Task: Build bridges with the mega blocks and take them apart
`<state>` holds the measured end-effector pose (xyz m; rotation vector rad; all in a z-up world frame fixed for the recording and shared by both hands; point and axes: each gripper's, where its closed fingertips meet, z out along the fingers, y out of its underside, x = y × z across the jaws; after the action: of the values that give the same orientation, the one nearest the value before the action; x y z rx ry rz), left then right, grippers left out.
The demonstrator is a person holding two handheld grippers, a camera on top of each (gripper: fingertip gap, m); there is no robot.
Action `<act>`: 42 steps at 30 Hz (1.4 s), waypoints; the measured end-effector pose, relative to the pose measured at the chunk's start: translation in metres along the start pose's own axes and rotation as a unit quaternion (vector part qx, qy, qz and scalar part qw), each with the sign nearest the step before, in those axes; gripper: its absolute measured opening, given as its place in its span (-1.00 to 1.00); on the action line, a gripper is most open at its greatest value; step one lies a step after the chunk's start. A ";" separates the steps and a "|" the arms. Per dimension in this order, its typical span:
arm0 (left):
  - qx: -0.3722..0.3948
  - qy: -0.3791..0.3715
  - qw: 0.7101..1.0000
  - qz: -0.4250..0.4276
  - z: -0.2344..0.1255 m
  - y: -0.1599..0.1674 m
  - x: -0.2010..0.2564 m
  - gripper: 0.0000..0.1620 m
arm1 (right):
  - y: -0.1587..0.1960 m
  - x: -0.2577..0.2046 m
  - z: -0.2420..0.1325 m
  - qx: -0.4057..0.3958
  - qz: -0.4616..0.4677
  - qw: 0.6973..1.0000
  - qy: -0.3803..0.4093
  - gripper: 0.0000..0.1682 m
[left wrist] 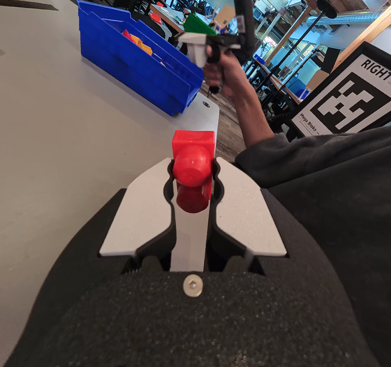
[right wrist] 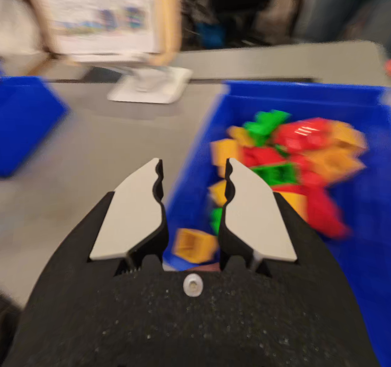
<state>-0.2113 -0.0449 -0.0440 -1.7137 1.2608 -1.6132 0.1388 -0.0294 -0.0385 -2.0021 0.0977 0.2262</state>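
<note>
My left tongs pinch a red block over the tabletop's near edge; my right tongs hang spread over the blue bin of blocks; a black-and-white marker sign bears printed writing

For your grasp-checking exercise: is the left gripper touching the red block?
Touching. The left wrist view shows the left gripper with both fingers pressed against the sides of the red block, no gap on either side.
</note>
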 end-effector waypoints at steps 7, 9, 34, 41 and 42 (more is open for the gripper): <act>-0.007 0.028 1.000 0.008 0.011 0.004 0.006 -0.58 | 0.097 -0.271 0.006 -0.071 -0.008 0.892 -0.447 -0.28; -0.007 0.039 0.999 0.008 0.017 0.004 0.010 -0.58 | 0.105 -0.300 0.009 -0.079 0.001 0.870 -0.486 -0.22; -0.089 0.045 0.994 0.042 0.019 0.036 0.013 -0.59 | 0.022 -0.219 -0.040 0.069 -0.032 0.898 -0.434 -0.57; -0.089 0.026 0.995 0.044 0.015 0.034 0.010 -0.59 | -0.003 -0.005 -0.085 -0.081 -0.176 0.981 0.015 -0.57; -0.088 0.025 0.995 0.040 0.015 0.033 0.008 -0.60 | 0.004 0.027 -0.090 -0.122 -0.165 0.976 0.067 -0.57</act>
<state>-0.2074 -0.0709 -0.0701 -1.7109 1.5161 -1.5469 0.1745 -0.1118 -0.0104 -2.2404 -0.1849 -0.1150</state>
